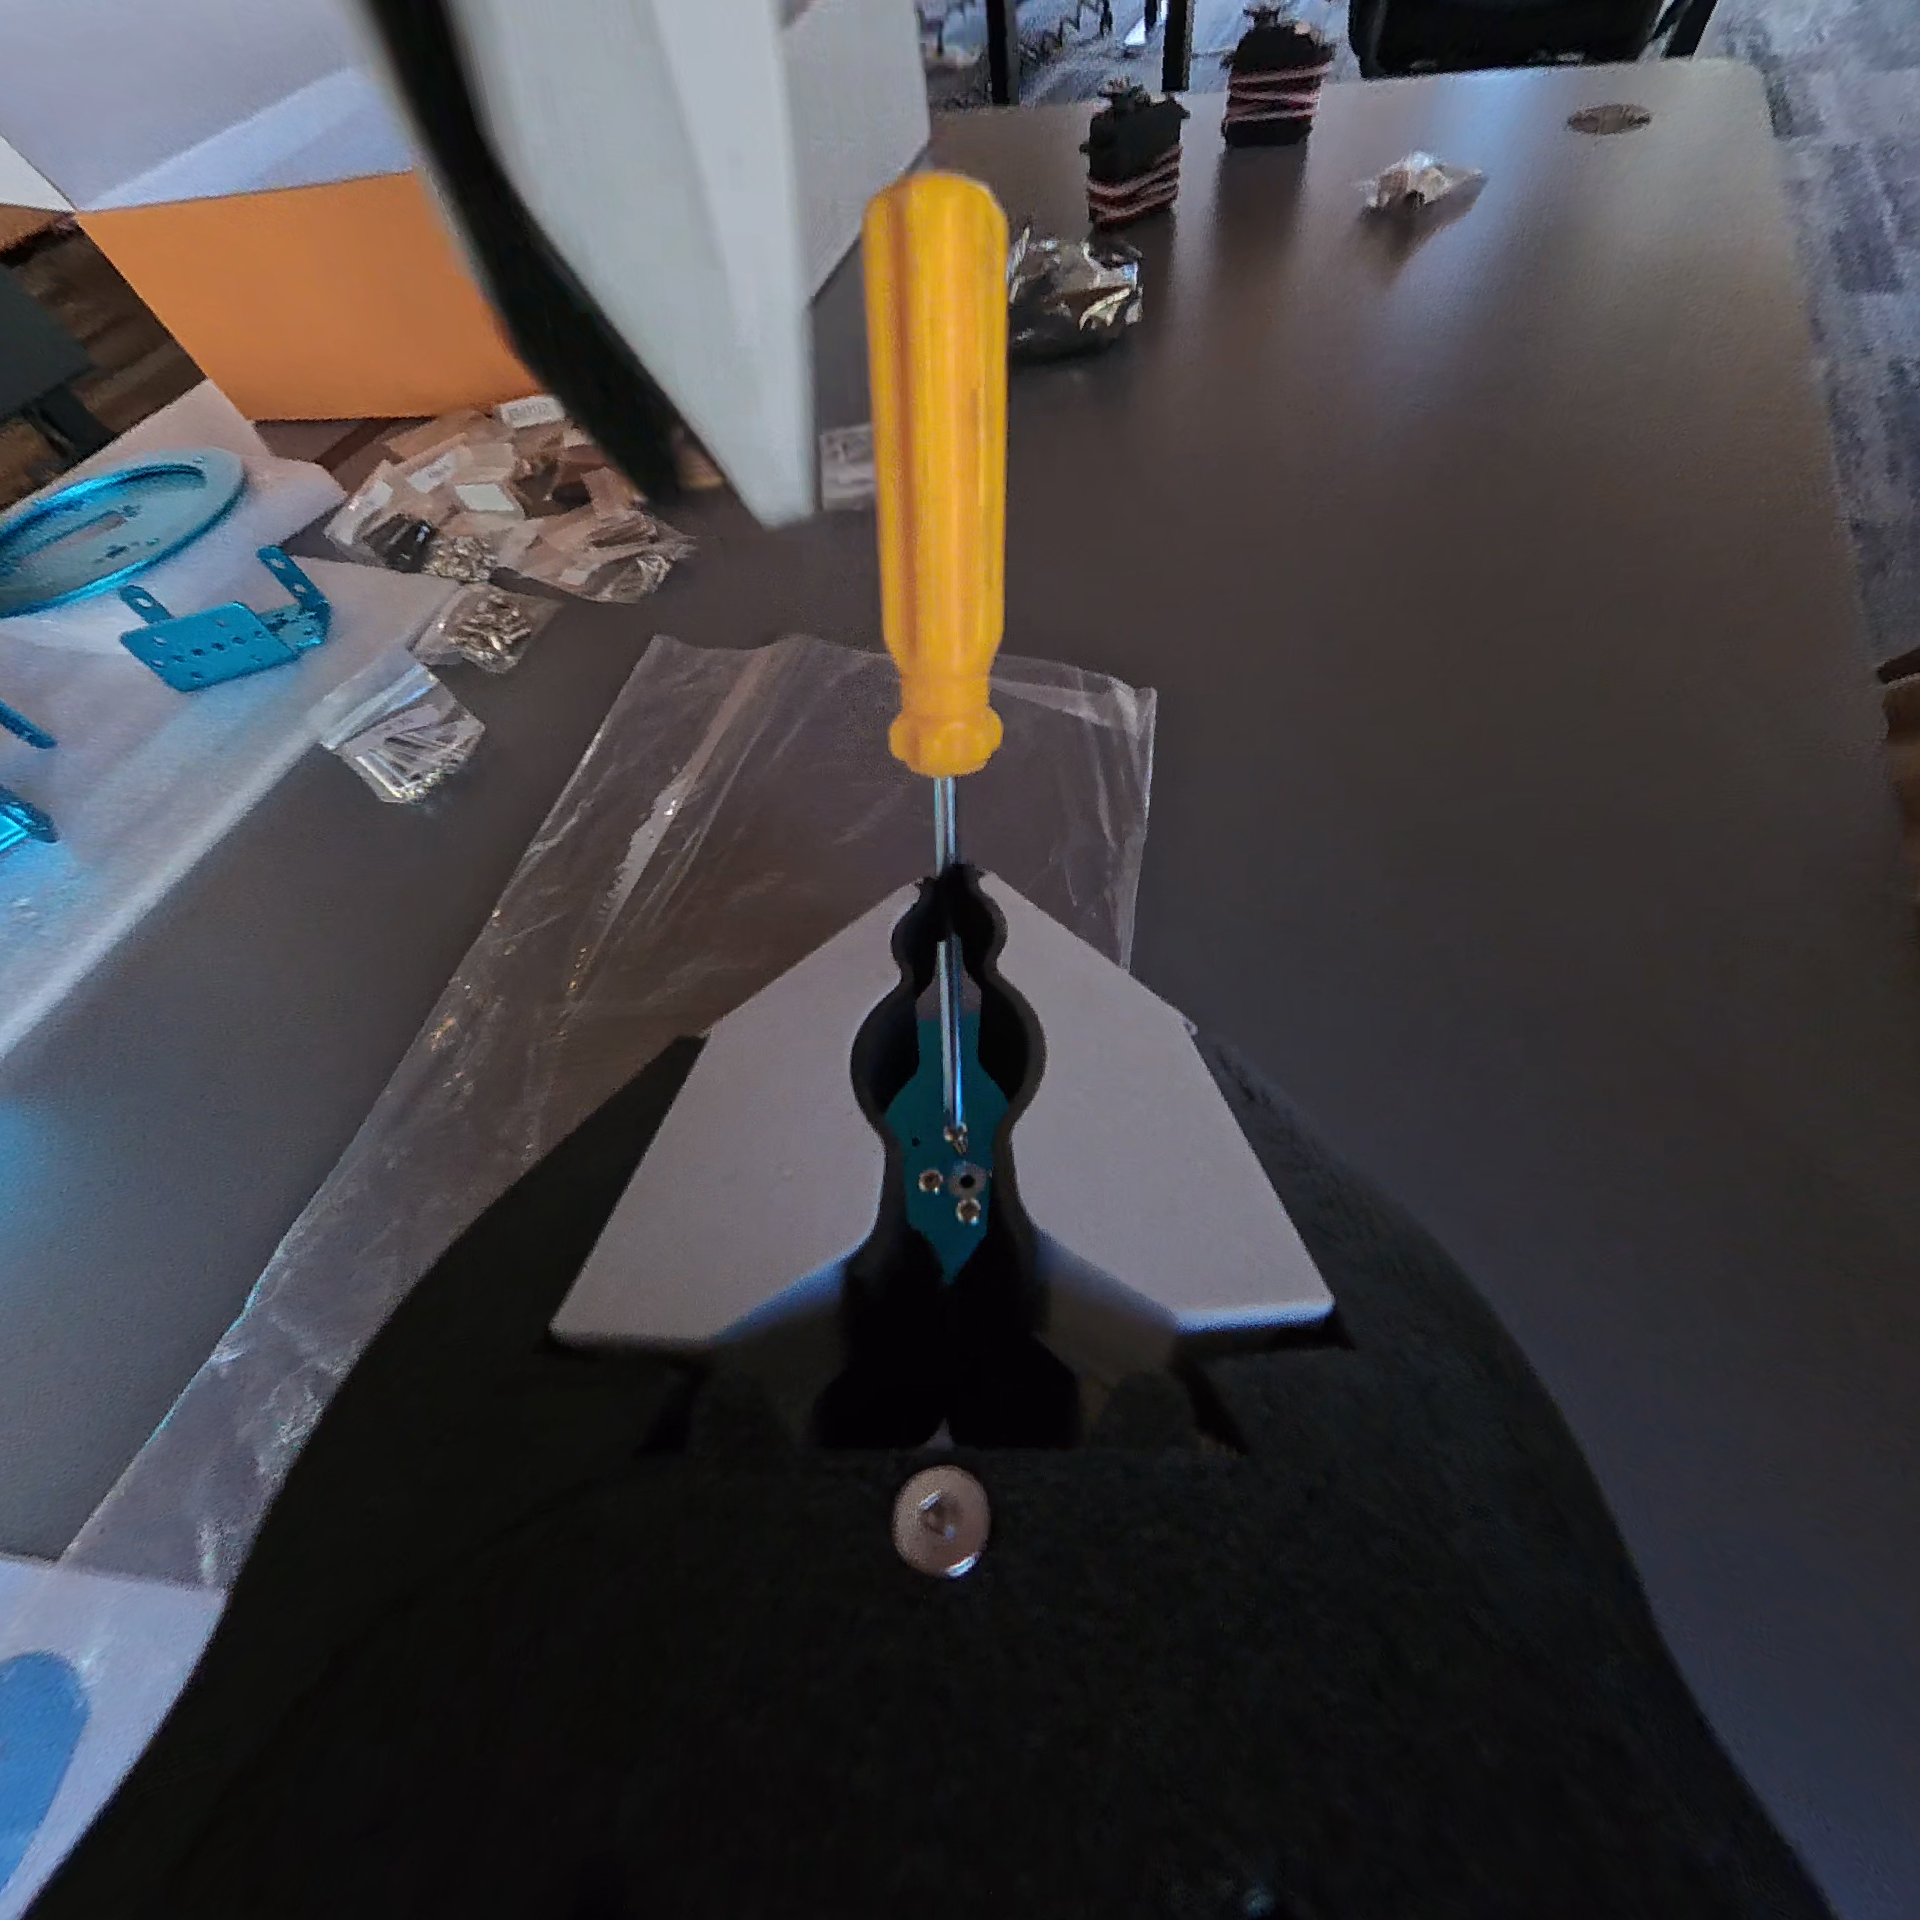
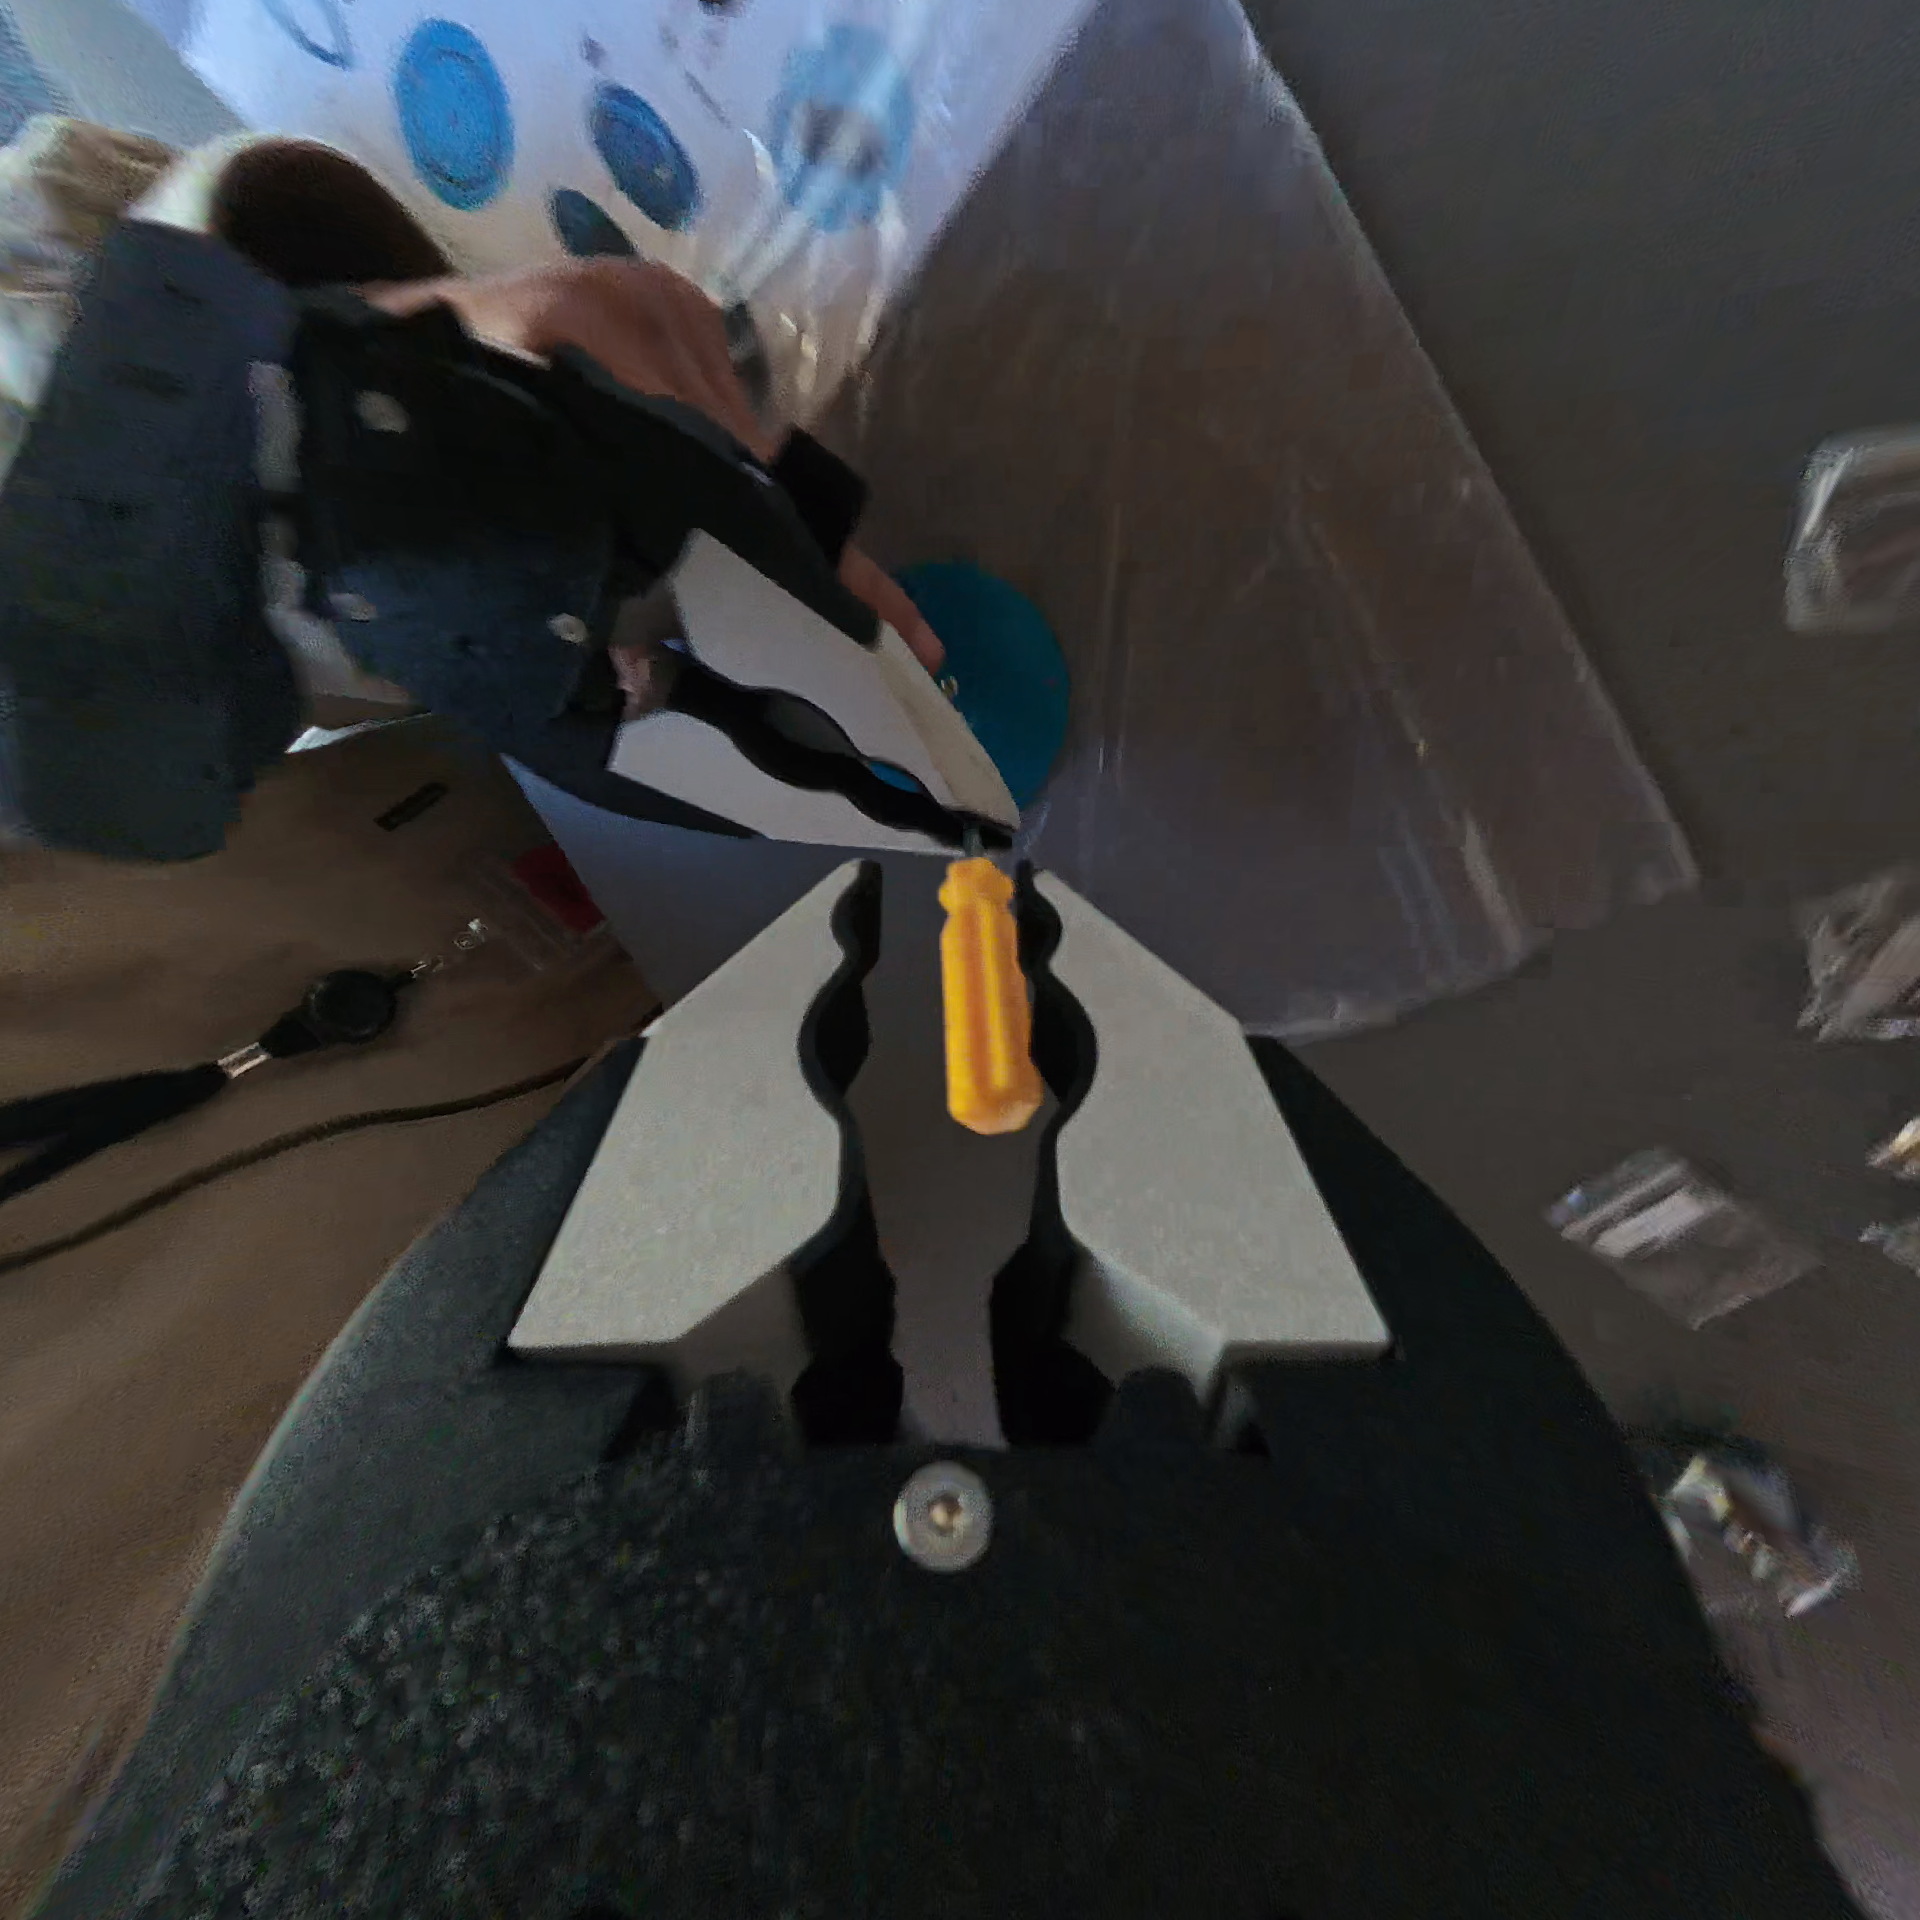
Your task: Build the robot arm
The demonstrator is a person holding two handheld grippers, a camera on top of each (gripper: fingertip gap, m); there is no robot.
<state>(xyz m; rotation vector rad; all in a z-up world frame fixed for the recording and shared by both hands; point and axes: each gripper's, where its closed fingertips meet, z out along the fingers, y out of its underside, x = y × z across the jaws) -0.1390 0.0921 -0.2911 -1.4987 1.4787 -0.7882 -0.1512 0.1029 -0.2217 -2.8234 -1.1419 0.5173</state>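
My left gripper (image 1: 948,878) is shut on the thin metal shaft of a yellow-handled screwdriver (image 1: 940,468), whose handle sticks out beyond the fingertips. Its tip rests at a screw on a blue metal plate (image 1: 940,1184), seen through the gap between the fingers. In the right wrist view, my right gripper (image 2: 948,873) is open with the yellow handle (image 2: 985,1008) between its fingers, not touching them. The left gripper (image 2: 987,826) shows there too, held by a hand (image 2: 623,322), in front of the blue disc (image 2: 997,675).
A clear plastic bag (image 1: 727,831) lies on the dark table (image 1: 1455,623) under the work. Small bags of screws (image 1: 488,623) and blue brackets (image 1: 223,634) lie at the left. An orange box (image 1: 301,301) and two wire-wrapped black servos (image 1: 1138,166) stand farther back. About 7 cm separates my left fingertips from my right.
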